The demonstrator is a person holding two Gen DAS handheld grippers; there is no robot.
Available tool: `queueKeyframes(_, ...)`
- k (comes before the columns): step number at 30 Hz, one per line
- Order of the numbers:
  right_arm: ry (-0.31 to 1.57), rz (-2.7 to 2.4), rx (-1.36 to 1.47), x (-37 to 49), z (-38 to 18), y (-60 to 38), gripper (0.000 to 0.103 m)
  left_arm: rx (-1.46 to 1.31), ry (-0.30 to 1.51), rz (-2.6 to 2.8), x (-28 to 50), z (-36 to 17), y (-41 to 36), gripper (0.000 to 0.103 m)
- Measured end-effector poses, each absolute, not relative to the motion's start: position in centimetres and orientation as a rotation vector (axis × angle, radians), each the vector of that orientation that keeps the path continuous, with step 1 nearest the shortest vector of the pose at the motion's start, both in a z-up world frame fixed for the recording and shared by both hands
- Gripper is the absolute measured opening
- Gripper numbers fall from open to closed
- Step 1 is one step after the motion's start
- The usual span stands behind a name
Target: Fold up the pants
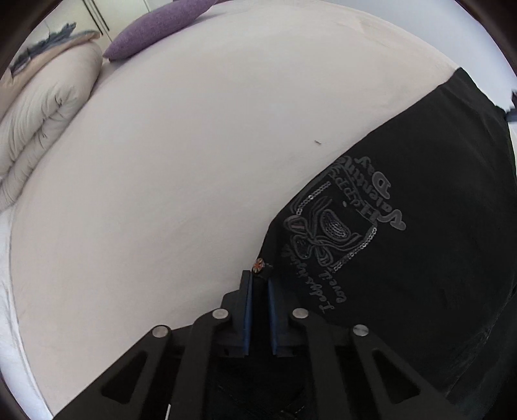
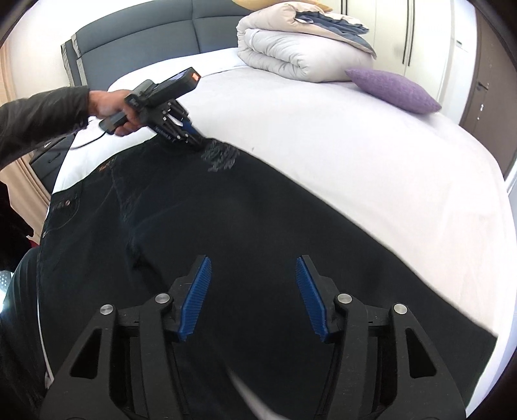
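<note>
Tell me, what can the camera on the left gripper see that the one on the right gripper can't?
Only the left view shows the silver print on the black pants sharply, with the left gripper closed on the fabric's edge. Only the right view shows the hand holding that gripper, the grey headboard, the wardrobe doors and the right gripper open above the pants. Both show the pants, the white bed, the purple pillow and the folded duvet.
</note>
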State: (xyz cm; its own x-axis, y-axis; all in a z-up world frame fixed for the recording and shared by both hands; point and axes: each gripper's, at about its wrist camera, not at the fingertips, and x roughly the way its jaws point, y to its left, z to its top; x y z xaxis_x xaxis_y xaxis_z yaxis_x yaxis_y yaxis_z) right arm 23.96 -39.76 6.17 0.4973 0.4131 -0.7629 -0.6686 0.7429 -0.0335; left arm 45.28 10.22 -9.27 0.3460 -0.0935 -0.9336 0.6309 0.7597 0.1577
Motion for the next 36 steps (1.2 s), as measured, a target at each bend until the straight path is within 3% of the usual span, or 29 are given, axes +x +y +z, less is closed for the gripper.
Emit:
queueKeyframes(8, 0.793, 0.694, -0.49, 31.3, 7.4, -31.7, 0.053, 0.587, 0.891, -0.476, 36.8, -6.3, 10.8, 0.006)
queueKeyframes(16, 0.87, 0.709, -0.633, 35.8, 4.9, -24.7, 0.053, 0.59, 0.823, -0.485, 33.6, -4.7, 12.1, 0.006)
queueKeyframes(17, 0.892, 0.71, -0.646, 36.3, 4.3, -23.9, 0.052, 0.582, 0.819, -0.483, 33.9, -4.6, 12.3, 0.006)
queueKeyframes(18, 0.904, 0.711, -0.653, 36.5, 4.0, -23.3, 0.033, 0.578, 0.818, -0.481, 34.6, -4.6, 12.6, 0.006)
queueKeyframes(19, 0.918, 0.708, -0.66, 36.7, 3.9, -22.8, 0.02, 0.575, 0.818, -0.478, 34.6, -4.6, 12.8, 0.006)
queueKeyframes(21, 0.926, 0.715, -0.633, 36.7, 4.0, -22.0, 0.012, 0.568, 0.814, -0.473, 34.5, -4.7, 13.0, 0.006)
queueKeyframes(27, 0.97, 0.693, -0.489, 35.7, 5.5, -22.4, 0.003, 0.533, 0.8, -0.462, 33.0, -4.3, 13.4, 0.005)
queueKeyframes(32, 1.001, 0.733, -0.311, 34.4, 6.2, -21.2, 0.003, 0.534, 0.799, -0.443, 31.4, -3.4, 14.2, 0.005)
queueKeyframes(36, 0.962, 0.769, -0.371, 30.7, 5.9, -17.5, 0.002, 0.518, 0.793, -0.431, 28.7, -2.3, 15.3, 0.005)
